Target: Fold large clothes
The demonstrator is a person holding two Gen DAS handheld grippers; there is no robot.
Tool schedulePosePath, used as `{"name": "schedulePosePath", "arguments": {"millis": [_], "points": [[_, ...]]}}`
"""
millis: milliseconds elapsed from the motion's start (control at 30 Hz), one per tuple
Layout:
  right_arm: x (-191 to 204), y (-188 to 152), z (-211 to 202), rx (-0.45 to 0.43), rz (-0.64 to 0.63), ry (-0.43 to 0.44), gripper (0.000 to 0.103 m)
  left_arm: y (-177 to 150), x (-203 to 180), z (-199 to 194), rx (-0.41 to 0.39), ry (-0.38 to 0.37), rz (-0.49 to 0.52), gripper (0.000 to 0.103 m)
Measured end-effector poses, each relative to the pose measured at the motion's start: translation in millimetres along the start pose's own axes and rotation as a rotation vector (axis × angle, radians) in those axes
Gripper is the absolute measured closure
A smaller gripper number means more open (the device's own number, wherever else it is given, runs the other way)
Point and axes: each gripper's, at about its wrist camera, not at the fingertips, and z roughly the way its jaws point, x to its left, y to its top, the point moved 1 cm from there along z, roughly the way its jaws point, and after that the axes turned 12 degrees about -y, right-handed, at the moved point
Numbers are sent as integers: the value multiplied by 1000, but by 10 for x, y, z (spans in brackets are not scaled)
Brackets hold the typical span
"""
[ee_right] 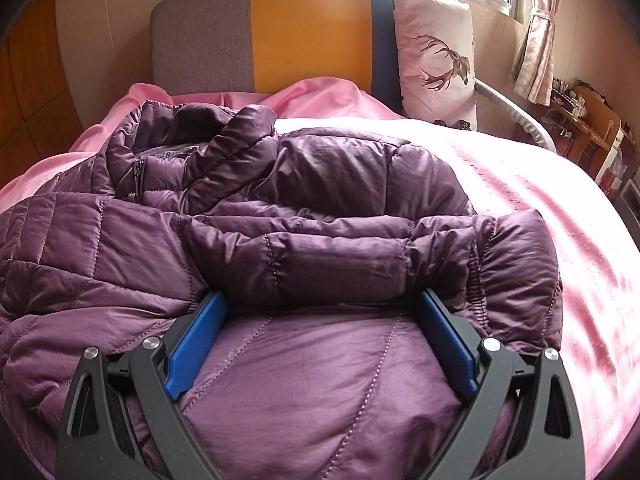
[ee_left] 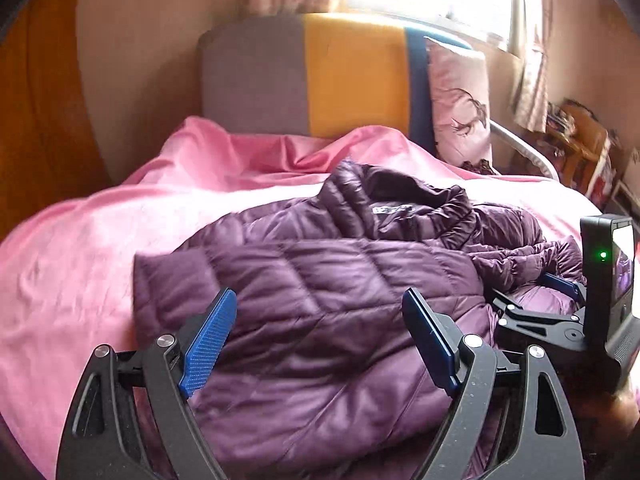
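Note:
A purple quilted puffer jacket (ee_left: 340, 248) (ee_right: 320, 184) lies crumpled on a pink bedspread (ee_left: 100, 248), its collar (ee_right: 192, 120) towards the headboard. My left gripper (ee_left: 319, 294) hovers open just above the jacket's near left part, nothing between its blue pads. My right gripper (ee_right: 323, 295) stands wide open and low on the jacket. Quilted body fabric bulges between its pads, and a folded sleeve (ee_right: 340, 256) lies across in front of its fingertips. In the left wrist view the right gripper (ee_left: 532, 294) rests on the jacket at the right edge.
A grey, yellow and blue headboard (ee_right: 280, 32) stands behind the bed. A pink pillow with a deer print (ee_right: 436, 52) leans against it at the right. Wooden furniture with clutter (ee_right: 588, 128) stands beside the bed on the right, under a curtained window. Bare bedspread (ee_right: 540, 200) lies right of the jacket.

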Motion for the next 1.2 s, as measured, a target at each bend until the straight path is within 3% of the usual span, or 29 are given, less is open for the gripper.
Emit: {"name": "schedulePosePath", "arguments": {"millis": [633,933,1033,1200], "points": [[-8,-12,-15,-6,5,4,8,-101,-10,379,42,-60,-17,19],[19,6,0,-3,0,-4,8,-248,167,635,91,-107,-100,19],[40,15,0,-2,-2,-5,8,-237,162,572,95,-110,-106,19],[28,35,-19,1,3,6,7,-356,236,39,40,-101,-166,19]]}}
